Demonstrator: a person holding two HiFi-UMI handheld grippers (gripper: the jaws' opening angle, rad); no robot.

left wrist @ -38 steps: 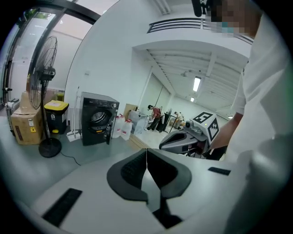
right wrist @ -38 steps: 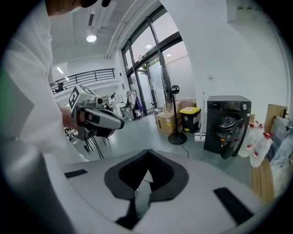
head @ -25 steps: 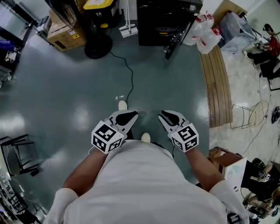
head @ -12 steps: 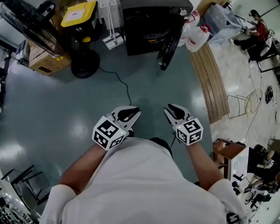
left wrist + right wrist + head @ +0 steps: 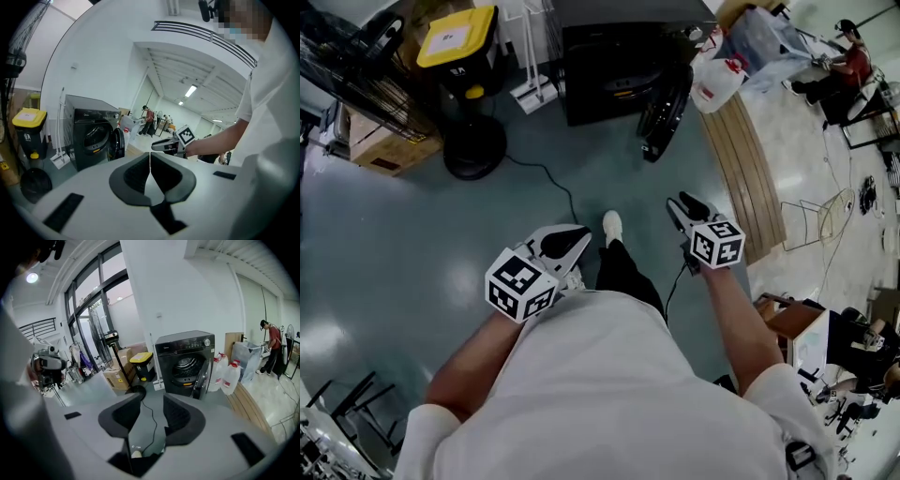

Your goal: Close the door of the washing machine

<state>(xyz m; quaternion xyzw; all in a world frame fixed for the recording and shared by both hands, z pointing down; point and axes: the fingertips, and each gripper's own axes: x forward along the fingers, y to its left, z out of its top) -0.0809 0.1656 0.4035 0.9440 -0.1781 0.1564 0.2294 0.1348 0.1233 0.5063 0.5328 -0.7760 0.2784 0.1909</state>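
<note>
Wider than a second ago and opening, the jaws of the right gripper stand apart with nothing held, only floor and a black cable showing through the gap, while the jaws of the left gripper are pressed together on nothing. Both grippers have come nearer the washing machine, the right one now ahead of the left, with a white shoe stepped out between them. The machine's round door hangs open at its right side in the head view, well apart from both grippers and near white jugs.
</note>
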